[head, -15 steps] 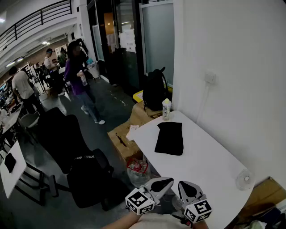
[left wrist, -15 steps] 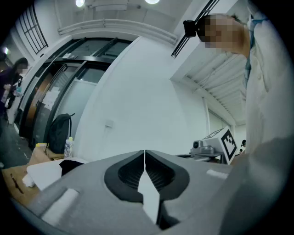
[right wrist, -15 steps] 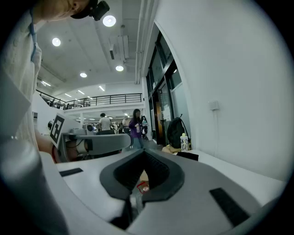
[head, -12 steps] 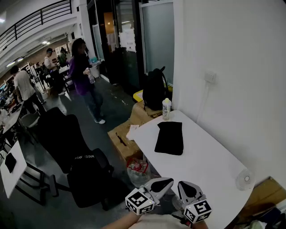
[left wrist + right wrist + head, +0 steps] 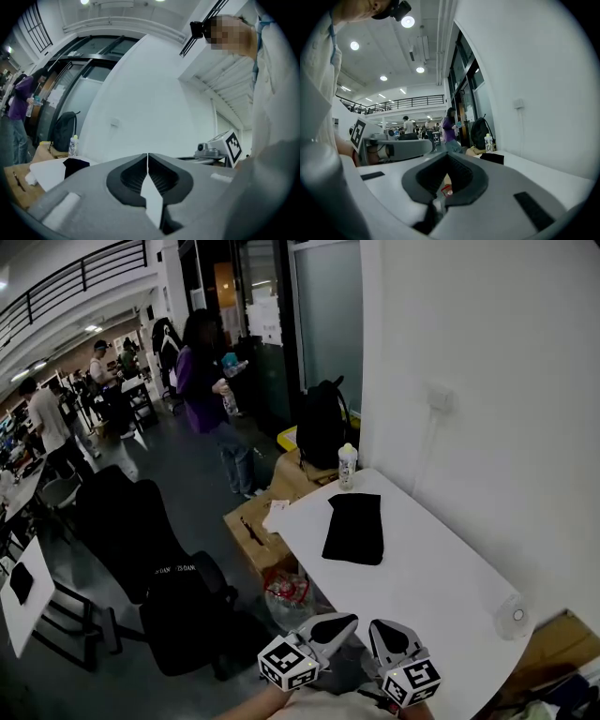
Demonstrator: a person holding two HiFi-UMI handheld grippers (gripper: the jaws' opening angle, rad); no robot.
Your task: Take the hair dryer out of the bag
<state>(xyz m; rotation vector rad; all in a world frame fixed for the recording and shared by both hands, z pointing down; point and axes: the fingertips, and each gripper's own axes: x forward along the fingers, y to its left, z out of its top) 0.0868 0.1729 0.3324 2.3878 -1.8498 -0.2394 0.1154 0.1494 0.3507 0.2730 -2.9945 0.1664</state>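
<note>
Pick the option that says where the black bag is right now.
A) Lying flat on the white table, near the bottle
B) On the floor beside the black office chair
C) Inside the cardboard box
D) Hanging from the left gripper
A: the head view shows the black bag lying flat on the white table, towards its far end near the bottle, with nothing gripping it.

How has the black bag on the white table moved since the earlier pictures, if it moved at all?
No. The black bag lies flat on the same spot of the white table, its far edge just short of the bottle, as before.
</note>
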